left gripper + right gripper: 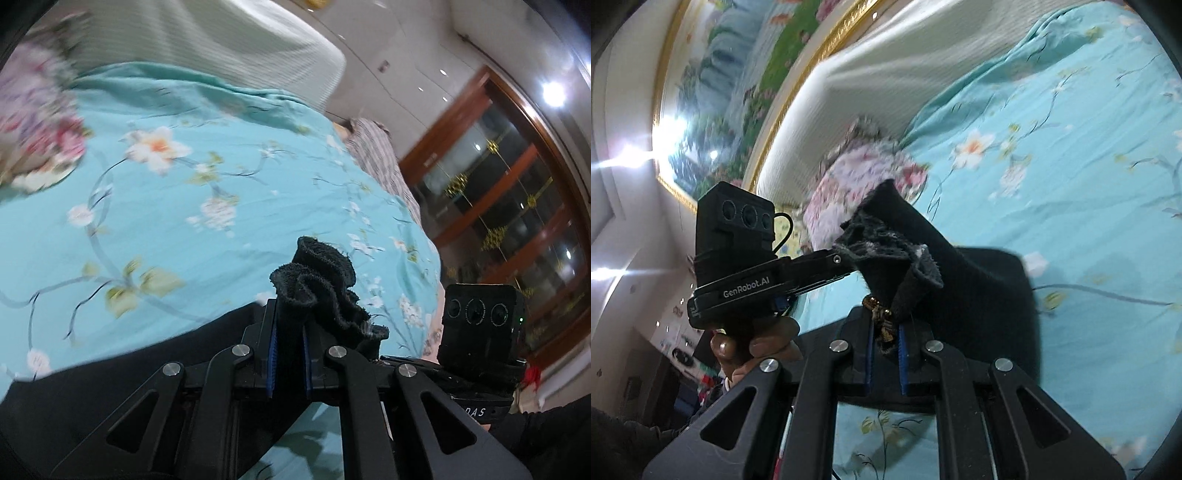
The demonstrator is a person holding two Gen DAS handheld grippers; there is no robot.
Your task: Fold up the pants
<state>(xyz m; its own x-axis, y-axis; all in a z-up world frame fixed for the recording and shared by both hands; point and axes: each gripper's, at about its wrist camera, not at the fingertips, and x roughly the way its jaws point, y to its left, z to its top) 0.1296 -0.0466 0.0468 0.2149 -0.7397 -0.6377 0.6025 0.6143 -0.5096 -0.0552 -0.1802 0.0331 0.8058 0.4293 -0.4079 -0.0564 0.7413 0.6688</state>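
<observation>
a: so where are the pants (325, 291) right now?

b: pinched in both tools. the left gripper (289, 354) has its jaws drawn narrow on a ruffled black edge that bunches up just past the blue pads. the right gripper (886, 354) is clamped the same way, on a bit of fabric with a small brassy zipper or fastener showing between its jaws.

a: and the rest of the cloth?

b: from the left jaws it trails down and off to the left, a dark band lying on the bedspread (184, 192). from the right jaws it rises ahead and drapes away to the right, over the same turquoise floral sheet. the two tools sit just beside each other, so the held edge between them is short and gathered, not stretched.

a: which matters for the fold?

b: i'd judge the long axis runs away from both jaws, towards the trailing end. neither hand looks nearer to it; both hold one end, likely the waist.

a: how will it handle?

b: soft, thick, fuzzy on the inside, a fleecy knit. it slumps rather than keeps a crease, so it may sag between the grips. the flowered pillow (864, 177) lies beyond the jaws, well apart.
</observation>
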